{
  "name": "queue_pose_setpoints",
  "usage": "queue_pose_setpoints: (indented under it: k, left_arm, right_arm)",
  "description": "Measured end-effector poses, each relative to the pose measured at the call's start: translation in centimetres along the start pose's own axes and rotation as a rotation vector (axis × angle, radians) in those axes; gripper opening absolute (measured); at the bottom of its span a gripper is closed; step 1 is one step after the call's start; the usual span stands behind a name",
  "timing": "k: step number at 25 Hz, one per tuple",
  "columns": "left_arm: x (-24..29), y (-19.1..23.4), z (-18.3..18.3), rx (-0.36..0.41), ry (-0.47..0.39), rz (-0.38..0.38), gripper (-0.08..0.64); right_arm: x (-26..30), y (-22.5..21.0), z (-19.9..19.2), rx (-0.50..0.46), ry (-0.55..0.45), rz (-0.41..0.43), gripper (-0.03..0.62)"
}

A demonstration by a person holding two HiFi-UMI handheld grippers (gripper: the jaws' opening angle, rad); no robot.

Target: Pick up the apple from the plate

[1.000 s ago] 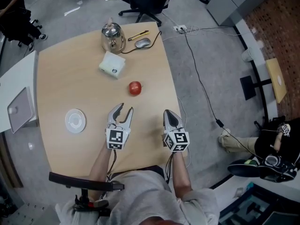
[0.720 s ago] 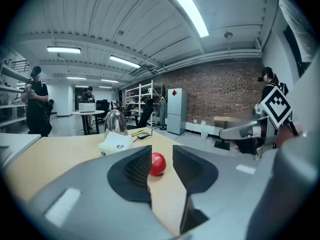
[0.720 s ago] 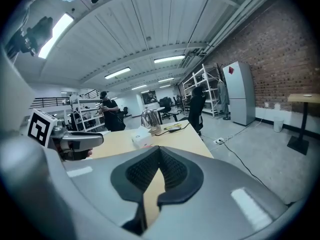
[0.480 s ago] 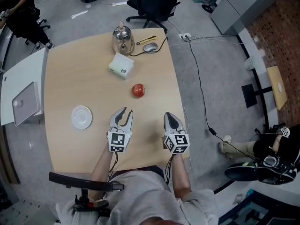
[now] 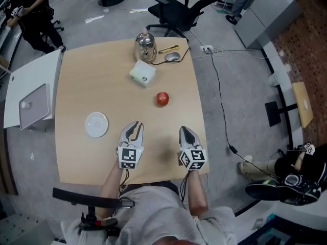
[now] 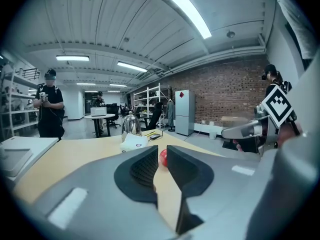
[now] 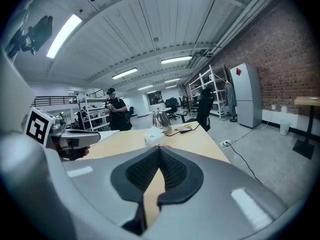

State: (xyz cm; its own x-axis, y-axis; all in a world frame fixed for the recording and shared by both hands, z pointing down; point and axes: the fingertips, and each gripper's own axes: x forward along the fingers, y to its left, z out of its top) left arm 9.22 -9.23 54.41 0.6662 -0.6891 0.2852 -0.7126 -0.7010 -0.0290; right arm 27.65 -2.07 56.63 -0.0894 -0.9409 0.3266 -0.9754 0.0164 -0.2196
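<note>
The red apple [image 5: 162, 99] lies on the bare wooden table [image 5: 76, 86], right of centre, not on the white plate [image 5: 96, 124], which sits empty at the left. My left gripper [image 5: 135, 125] hovers near the front edge, between plate and apple. Its jaws have just been closing and stand a narrow slit apart with nothing between them. In the left gripper view the apple [image 6: 163, 157] shows far off through that slit. My right gripper [image 5: 184, 130] hangs shut and empty at the front right; in its own view the right gripper [image 7: 159, 150] has its pads touching.
At the table's far end stand a steel kettle [image 5: 145, 46], a white box [image 5: 142, 73], a mouse [image 5: 172, 57] and a yellow pen [image 5: 168, 49]. An office chair [image 5: 179, 6] is beyond. A white side table [image 5: 30, 103] adjoins the left edge. A cable [image 5: 219, 96] runs across the floor at right.
The left jaws have narrowed from wide apart to a slit. Both grippers have drawn back from the apple toward the front edge, and the view has shifted so the table sits further right.
</note>
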Motion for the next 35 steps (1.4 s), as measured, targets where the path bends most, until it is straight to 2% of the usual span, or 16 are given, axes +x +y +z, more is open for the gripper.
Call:
queue_pose_setpoints:
  k: [10,21,35]
  left_arm:
    - [-2.1,2.2,-1.5,0.002,-0.023,0.056,0.052]
    - [-8.3,4.0,-0.6,-0.008,-0.042,0.109,0.02]
    - [-14.6,5.7,0.2,-0.003,-0.072,0.14,0.018]
  right_arm:
    - [0.8,1.7,-1.0,-0.024,-0.02,0.027,0.006]
    - [-1.8,6.5,-0.2,-0.046,-0.028,0.053,0.006]
    - [-4.2,11.9,0.4,-0.07,-0.051,0.097,0.006]
